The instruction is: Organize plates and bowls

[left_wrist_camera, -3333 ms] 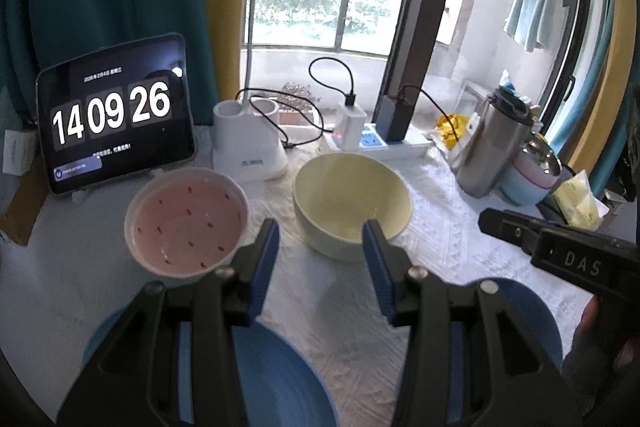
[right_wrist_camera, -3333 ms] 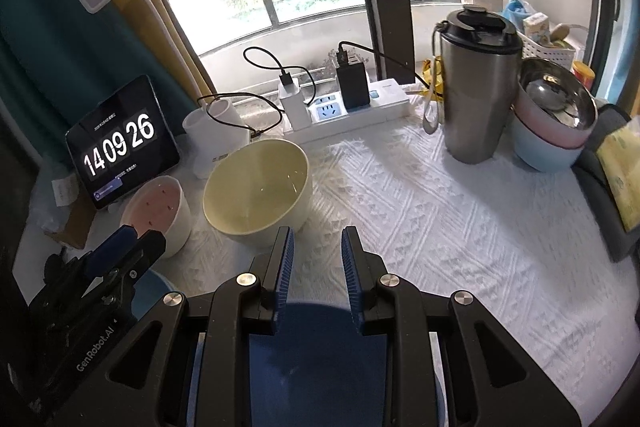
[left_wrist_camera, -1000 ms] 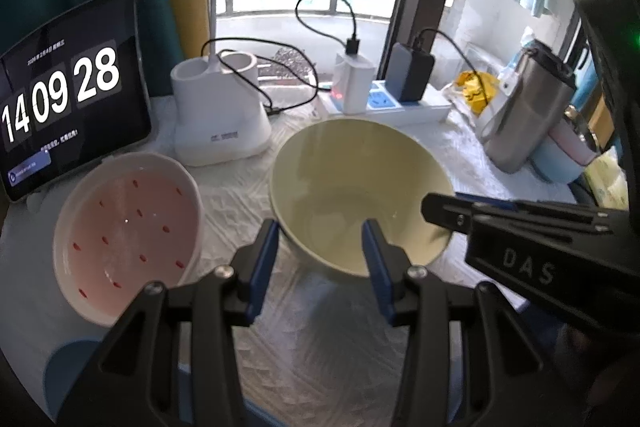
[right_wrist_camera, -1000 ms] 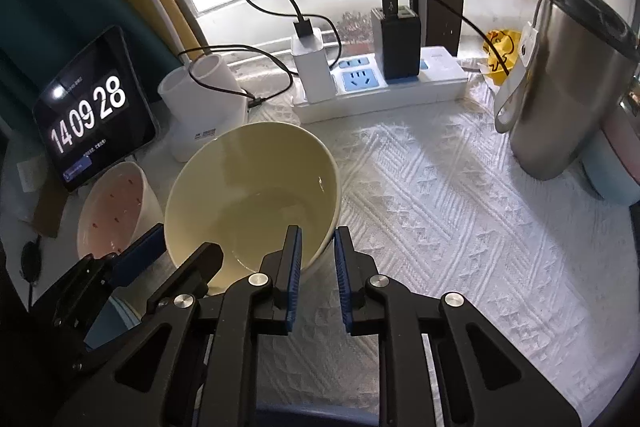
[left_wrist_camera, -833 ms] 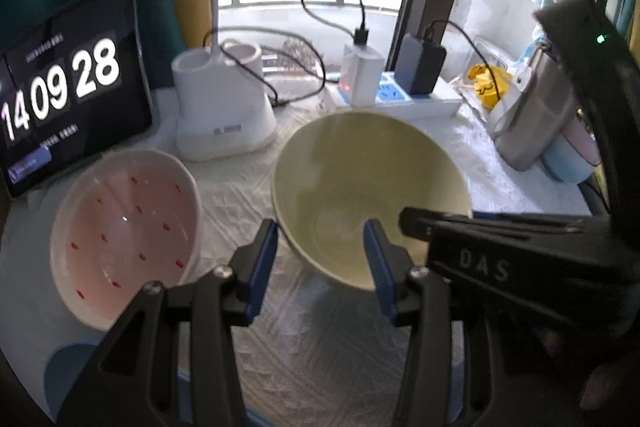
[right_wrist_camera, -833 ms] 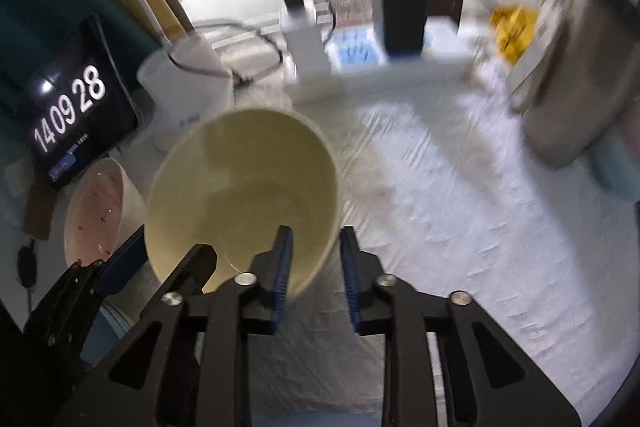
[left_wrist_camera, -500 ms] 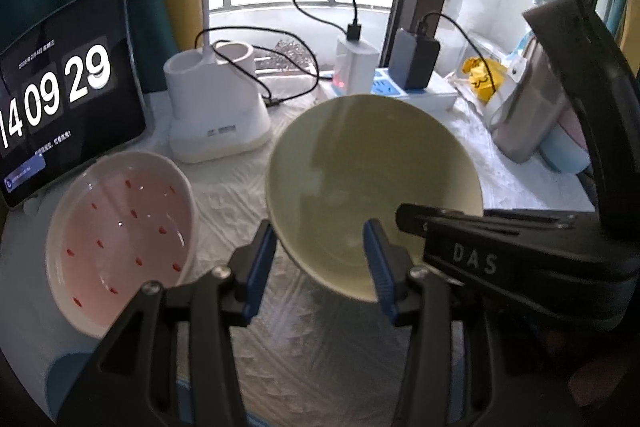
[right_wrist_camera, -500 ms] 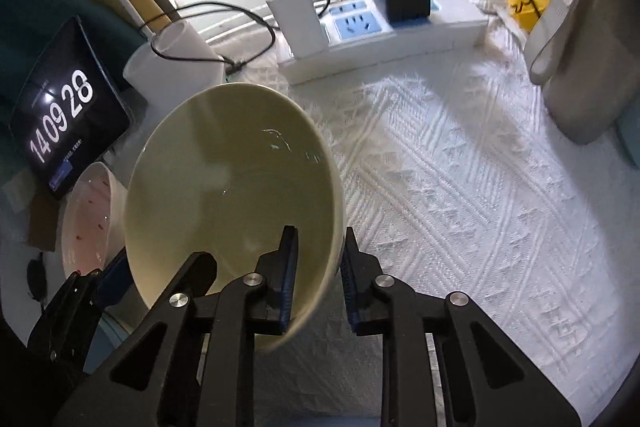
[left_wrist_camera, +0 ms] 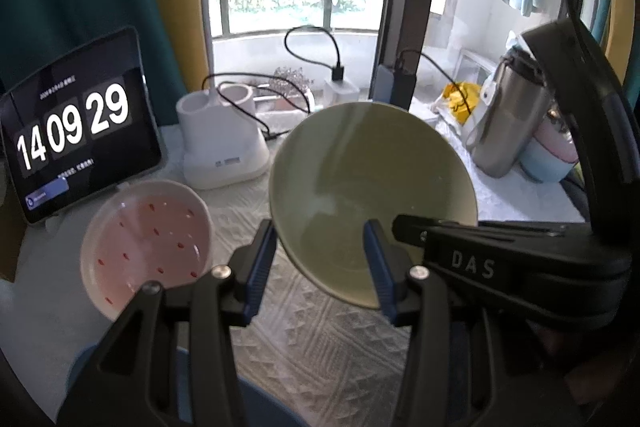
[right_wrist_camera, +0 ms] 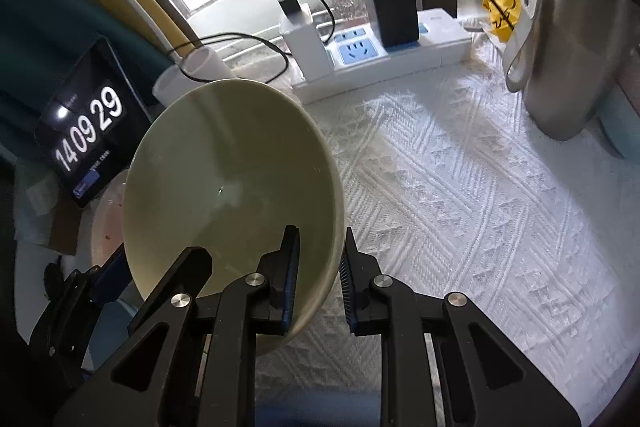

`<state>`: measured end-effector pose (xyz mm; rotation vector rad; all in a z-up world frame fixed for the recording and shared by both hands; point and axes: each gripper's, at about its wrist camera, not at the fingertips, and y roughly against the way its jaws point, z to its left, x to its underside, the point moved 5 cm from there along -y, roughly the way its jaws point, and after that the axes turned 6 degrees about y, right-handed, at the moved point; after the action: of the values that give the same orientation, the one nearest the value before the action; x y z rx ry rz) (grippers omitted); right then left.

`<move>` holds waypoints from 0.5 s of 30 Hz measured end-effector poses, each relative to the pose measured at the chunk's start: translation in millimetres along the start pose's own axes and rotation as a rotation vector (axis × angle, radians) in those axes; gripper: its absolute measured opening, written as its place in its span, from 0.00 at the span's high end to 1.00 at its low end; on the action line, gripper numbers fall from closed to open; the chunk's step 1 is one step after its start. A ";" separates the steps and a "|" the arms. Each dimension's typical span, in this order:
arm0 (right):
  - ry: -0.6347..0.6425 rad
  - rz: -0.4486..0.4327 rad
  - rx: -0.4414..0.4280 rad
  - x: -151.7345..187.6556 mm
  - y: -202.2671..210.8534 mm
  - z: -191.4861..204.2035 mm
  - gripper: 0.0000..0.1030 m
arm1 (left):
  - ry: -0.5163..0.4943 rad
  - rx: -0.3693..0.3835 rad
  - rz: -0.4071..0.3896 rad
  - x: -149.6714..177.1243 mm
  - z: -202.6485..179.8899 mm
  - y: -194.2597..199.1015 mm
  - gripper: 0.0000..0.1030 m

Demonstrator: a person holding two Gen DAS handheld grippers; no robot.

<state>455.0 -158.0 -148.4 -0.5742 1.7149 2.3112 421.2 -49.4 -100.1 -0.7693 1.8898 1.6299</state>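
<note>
The pale yellow bowl (left_wrist_camera: 372, 187) hangs tilted above the white tablecloth, its opening facing the left wrist camera. My right gripper (right_wrist_camera: 320, 239) is shut on the bowl's (right_wrist_camera: 224, 187) near rim, one pad inside and one outside. In the left wrist view it reaches in from the right (left_wrist_camera: 404, 223). My left gripper (left_wrist_camera: 319, 239) stands open in front of the bowl, its pads clear of it. A pink bowl with red specks (left_wrist_camera: 148, 239) rests on the table at the left. Part of a blue plate (left_wrist_camera: 260, 403) shows under the left gripper, and another blue plate (right_wrist_camera: 320, 407) under the right.
A tablet showing a clock (left_wrist_camera: 72, 131) leans at the back left, beside a white lamp base (left_wrist_camera: 220, 143). A power strip with chargers (right_wrist_camera: 380, 55) lies at the back. At the right stand a steel tumbler (right_wrist_camera: 572, 39) and stacked bowls (left_wrist_camera: 552, 155).
The right gripper closed on the yellow bowl's rim and raised it off the table, tilting it towards the left. The left gripper rose slightly and stayed open.
</note>
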 end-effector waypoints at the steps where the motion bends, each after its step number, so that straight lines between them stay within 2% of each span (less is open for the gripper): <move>1: 0.000 -0.007 -0.002 0.3 3.9 0.8 0.80 | -0.001 0.001 -0.006 -0.4 -0.6 3.2 0.55; 15: 0.002 -0.077 -0.015 12.0 51.1 12.9 0.80 | -0.005 0.018 -0.062 3.1 -8.9 48.8 0.55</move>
<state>421.9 -161.9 -105.8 -0.6349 1.6478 2.2728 384.0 -52.9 -67.3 -0.8077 1.8561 1.5743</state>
